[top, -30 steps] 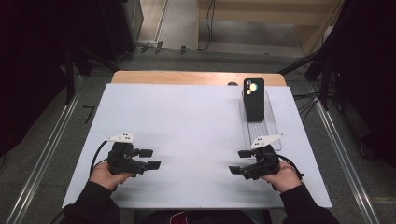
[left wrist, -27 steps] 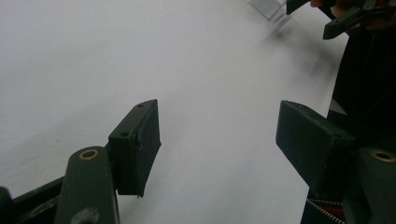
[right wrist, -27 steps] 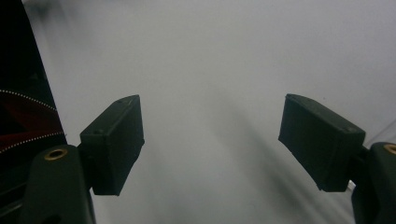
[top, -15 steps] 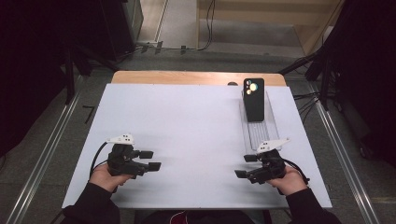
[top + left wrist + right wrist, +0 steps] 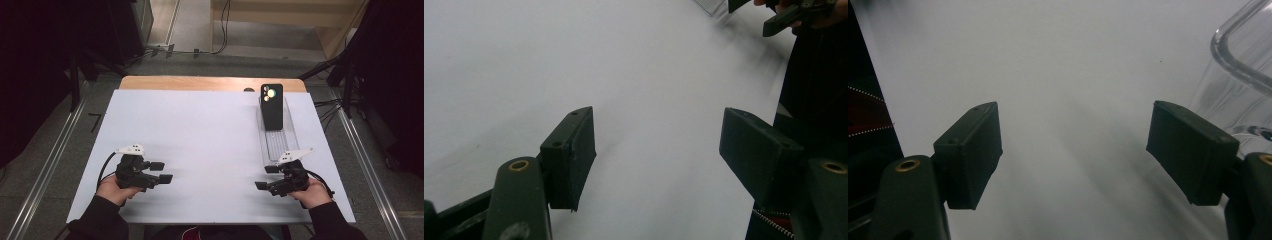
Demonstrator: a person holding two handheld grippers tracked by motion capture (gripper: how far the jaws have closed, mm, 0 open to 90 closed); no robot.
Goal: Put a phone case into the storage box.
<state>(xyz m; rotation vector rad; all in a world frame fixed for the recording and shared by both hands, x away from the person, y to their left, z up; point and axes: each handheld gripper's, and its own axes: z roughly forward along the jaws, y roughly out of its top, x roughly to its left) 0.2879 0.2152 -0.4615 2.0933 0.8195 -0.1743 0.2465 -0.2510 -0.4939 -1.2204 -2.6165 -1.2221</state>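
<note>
A black phone [image 5: 272,106] stands upright, camera side toward me, at the far end of a long clear plastic tray [image 5: 273,145] on the right of the white table. My right gripper [image 5: 266,177] is held low just short of the tray's near end, pointing left, open with nothing between its jaws [image 5: 1075,150]. The tray's rounded corner [image 5: 1243,65] shows beside its right jaw. My left gripper [image 5: 162,171] rests near the front left and points right. It is open and empty over bare table [image 5: 659,150]. The right gripper [image 5: 784,15] shows far off in the left gripper view.
The white tabletop [image 5: 200,135] has a wooden strip [image 5: 210,83] along its far edge. Metal rails [image 5: 50,165] run along both sides on the floor, and dark stands and cables sit beyond the table.
My right gripper has drifted a little to the right and toward the near edge. The left gripper, phone and tray have not moved.
</note>
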